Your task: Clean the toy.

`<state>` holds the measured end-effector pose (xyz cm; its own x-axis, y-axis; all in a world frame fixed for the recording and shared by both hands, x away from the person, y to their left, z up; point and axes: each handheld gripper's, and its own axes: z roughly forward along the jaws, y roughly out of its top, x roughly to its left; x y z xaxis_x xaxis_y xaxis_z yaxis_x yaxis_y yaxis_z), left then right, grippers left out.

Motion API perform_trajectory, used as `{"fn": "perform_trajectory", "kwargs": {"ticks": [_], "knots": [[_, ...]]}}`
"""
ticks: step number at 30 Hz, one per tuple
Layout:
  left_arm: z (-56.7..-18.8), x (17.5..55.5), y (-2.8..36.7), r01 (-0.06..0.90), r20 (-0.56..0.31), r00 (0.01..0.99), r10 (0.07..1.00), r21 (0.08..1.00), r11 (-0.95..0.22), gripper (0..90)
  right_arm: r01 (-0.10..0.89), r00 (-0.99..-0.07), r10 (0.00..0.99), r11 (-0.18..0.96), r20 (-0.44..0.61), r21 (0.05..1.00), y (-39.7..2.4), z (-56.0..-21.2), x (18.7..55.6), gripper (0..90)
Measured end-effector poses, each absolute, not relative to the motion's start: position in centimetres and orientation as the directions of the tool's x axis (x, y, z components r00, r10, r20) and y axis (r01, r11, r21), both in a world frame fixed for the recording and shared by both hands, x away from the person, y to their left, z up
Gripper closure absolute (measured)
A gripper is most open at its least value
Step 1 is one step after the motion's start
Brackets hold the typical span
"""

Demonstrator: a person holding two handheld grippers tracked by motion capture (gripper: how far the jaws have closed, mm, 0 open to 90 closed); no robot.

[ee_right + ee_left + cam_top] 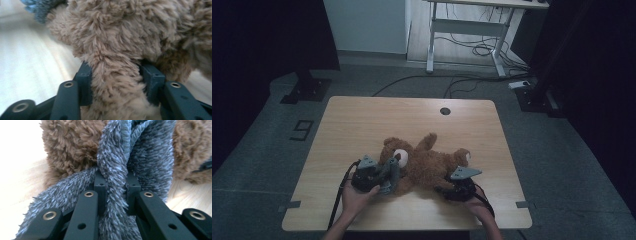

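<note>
Both claws sit at the near side of the table (362,107), each carried by a hand that comes up from the near edge with the forearm angled inward. Left gripper (384,182) lies low and roughly level, pointing toward the right across the table; its jaws are clenched on a fold of the grey fuzzy cloth (115,170), which bunches up between the pads and spills out to both sides. Right gripper (443,190) also lies low, pointing to the left and away from the person; its jaws stand partly closed with a limb of the brown teddy bear (112,75) between them, the pads pressing into the fur on both sides. Between the two claws the teddy bear lies flat, its long axis running across the table, head toward the left gripper and legs toward the right one.
</note>
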<state>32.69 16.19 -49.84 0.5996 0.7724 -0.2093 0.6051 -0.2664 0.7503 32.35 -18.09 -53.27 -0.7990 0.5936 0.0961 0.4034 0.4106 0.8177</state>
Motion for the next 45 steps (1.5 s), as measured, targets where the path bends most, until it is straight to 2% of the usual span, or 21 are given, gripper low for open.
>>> {"fn": "perform_trajectory", "kwargs": {"ticks": [4, 9, 15, 17, 20, 22, 25, 29, 32, 39, 45], "knots": [[-48.5, 32.4, 16.0, 0.575, -0.205, 0.62, 0.757, 0.775, -0.262, 76.4, 0.41, -0.765, 0.64, 0.395, 0.074, 0.822, -18.7, -53.2, 33.1, 59.6], [-45.7, 31.7, 14.6, 0.497, -0.18, 0.665, 0.725, 0.831, -0.25, 76.6, 0.4, -0.764, 0.642, 0.389, 0.067, 0.83, -19.1, -53.2, 33.1, 60.8], [-43.6, 33.5, 8.1, 0.451, -0.134, 0.727, 0.673, 0.832, -0.322, 76.6, 0.393, -0.763, 0.644, 0.391, 0.058, 0.832, -19.1, -53.2, 32.9, 60.7], [-43.8, 34.5, 5.4, 0.453, -0.128, 0.742, 0.658, 0.82, -0.352, 76.6, 0.393, -0.761, 0.646, 0.39, 0.057, 0.833, -19.0, -53.2, 32.9, 60.7], [-45.1, 35.7, 2.0, 0.443, -0.064, 0.745, 0.664, 0.792, -0.42, 76.4, 0.391, -0.76, 0.648, 0.382, 0.059, 0.837, -19.1, -53.4, 32.8, 60.8], [-45.5, 36.2, 1.4, 0.44, -0.055, 0.736, 0.675, 0.796, -0.415, 76.5, 0.396, -0.748, 0.661, 0.371, 0.061, 0.84, -19.4, -53.5, 32.8, 61.6], [-45.5, 36.4, 2.3, 0.44, -0.033, 0.717, 0.696, 0.796, -0.415, 76.9, 0.401, -0.746, 0.662, 0.354, 0.076, 0.845, -19.9, -53.6, 32.7, 63.3], [-45.1, 36.9, 5.5, 0.469, -0.021, 0.658, 0.753, 0.794, -0.388, 77.2, 0.393, -0.752, 0.657, 0.372, 0.06, 0.841, -19.6, -53.6, 32.6, 64.1], [-45.0, 37.1, 8.2, 0.496, -0.064, 0.641, 0.765, 0.796, -0.348, 76.9, 0.394, -0.754, 0.654, 0.372, 0.064, 0.84, -19.7, -53.6, 32.6, 64.1], [-43.6, 36.4, 11.8, 0.468, -0.032, 0.594, 0.804, 0.826, -0.314, 77.0, 0.4, -0.752, 0.656, 0.373, 0.067, 0.837, -19.5, -53.8, 32.6, 64.1], [-44.6, 36.7, 16.3, 0.548, -0.052, 0.518, 0.854, 0.787, -0.284, 77.7, 0.411, -0.747, 0.66, 0.363, 0.081, 0.836, -19.5, -53.9, 32.6, 64.1]]}}
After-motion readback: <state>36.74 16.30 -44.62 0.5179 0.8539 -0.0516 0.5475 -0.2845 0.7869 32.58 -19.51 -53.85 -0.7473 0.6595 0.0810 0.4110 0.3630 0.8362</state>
